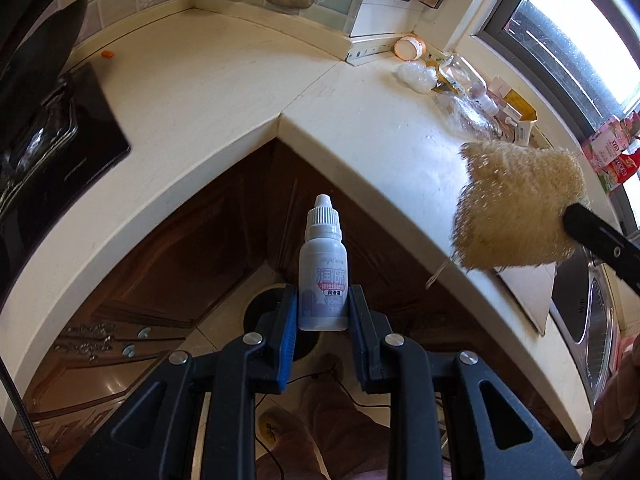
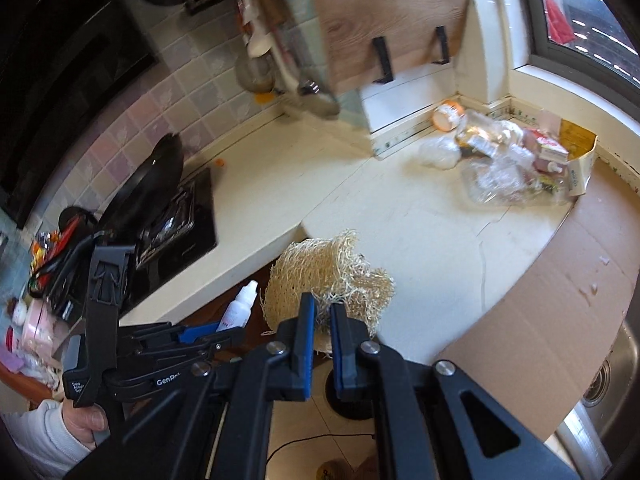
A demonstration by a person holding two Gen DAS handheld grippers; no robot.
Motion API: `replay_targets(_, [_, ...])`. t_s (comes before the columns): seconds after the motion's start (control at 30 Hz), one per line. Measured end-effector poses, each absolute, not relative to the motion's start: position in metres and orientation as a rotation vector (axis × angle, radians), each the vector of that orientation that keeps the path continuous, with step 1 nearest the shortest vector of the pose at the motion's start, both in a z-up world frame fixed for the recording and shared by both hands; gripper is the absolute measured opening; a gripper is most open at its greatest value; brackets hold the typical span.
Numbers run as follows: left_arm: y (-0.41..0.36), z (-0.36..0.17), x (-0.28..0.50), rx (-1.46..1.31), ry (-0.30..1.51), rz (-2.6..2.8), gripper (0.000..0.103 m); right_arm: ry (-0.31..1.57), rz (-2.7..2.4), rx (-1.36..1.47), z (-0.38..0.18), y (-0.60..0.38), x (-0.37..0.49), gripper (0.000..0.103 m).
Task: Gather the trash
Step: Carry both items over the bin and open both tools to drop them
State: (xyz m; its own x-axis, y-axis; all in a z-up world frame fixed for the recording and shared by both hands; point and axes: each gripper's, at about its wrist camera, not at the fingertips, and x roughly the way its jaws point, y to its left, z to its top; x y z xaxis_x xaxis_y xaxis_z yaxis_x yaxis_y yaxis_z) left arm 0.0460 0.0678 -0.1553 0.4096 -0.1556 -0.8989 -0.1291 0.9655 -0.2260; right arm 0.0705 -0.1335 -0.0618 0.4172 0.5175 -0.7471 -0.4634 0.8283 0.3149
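My left gripper (image 1: 323, 312) is shut on a small white dropper bottle (image 1: 323, 268), held upright off the counter edge above the floor; the bottle also shows in the right wrist view (image 2: 240, 307). My right gripper (image 2: 322, 320) is shut on a tan loofah scrubber (image 2: 324, 276), held over the counter's inner corner; the loofah also shows in the left wrist view (image 1: 516, 204). A pile of trash (image 2: 508, 160) lies at the back of the cream counter (image 2: 400, 216) near the window: clear plastic wrap, a plastic bottle, small cartons and an orange-capped jar (image 2: 448, 114).
A black stove with a pan (image 2: 160, 184) stands on the left. A flat cardboard sheet (image 2: 568, 280) covers the counter on the right beside a steel sink (image 2: 616, 384). A wooden board (image 2: 384, 16) hangs on the wall. A dark round bin opening (image 1: 268, 312) is on the floor below.
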Motion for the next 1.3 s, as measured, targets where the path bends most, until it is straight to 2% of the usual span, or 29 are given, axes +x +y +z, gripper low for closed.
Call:
replay_targets(0.33, [0.079,-0.196,0.005,-0.278,1.224,-0.031,0.022,1.058,0.618,0.006,-0.114,-0.099,0.016,0.007])
replay_targets(0.7, [0.073,-0.273,-0.004,-0.23,1.319,-0.071,0.022,1.188,0.53,0.012,-0.198,-0.099,-0.004,0.007])
replay_targets(1.3, [0.079,-0.423,0.036,-0.176,1.425,-0.1,0.022,1.311,0.361,0.043,-0.323,-0.108,0.028,0.007])
